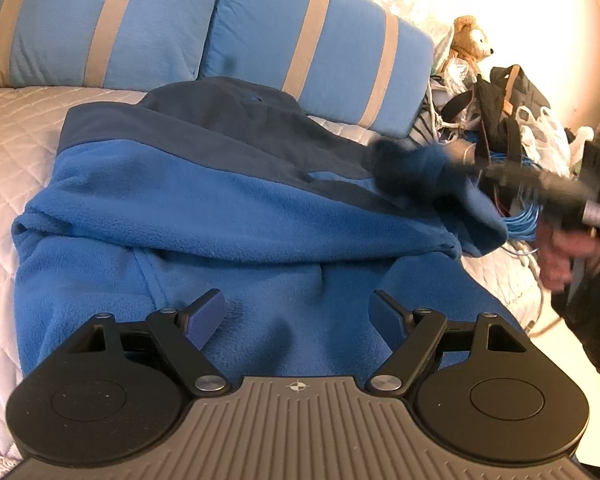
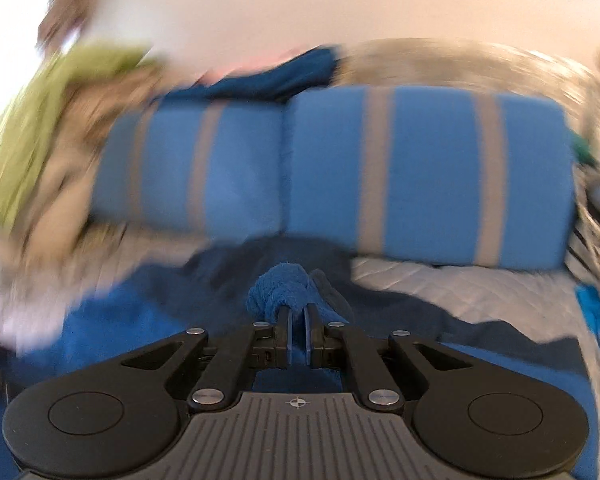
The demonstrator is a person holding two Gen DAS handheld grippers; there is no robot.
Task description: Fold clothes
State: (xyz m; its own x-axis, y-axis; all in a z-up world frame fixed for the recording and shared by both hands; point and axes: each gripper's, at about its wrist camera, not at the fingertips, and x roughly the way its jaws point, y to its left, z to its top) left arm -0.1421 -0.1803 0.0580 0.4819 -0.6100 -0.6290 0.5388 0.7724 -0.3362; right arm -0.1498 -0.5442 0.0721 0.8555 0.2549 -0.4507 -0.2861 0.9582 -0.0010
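Quilted white bedding covers the bed, with two blue pillows striped in tan propped along its head and a heap of bags and cables off to one side. A blue fleece jacket with a darker navy upper part lies spread across the bed, partly doubled over itself. The left gripper hangs low over the jacket's near edge, its fingers set wide apart with nothing between them. The right gripper has its fingers nearly together, pinched on a bunched end of the fleece, probably a sleeve cuff; in the left view that gripper and the hand holding it are smeared by motion blur. The step in hand seems to be carrying the sleeve across the body. To do it well, the pinch should stay firm, the sleeve should land flat and straight along the torso, and the idle left gripper could press the jacket down so the body does not drag.
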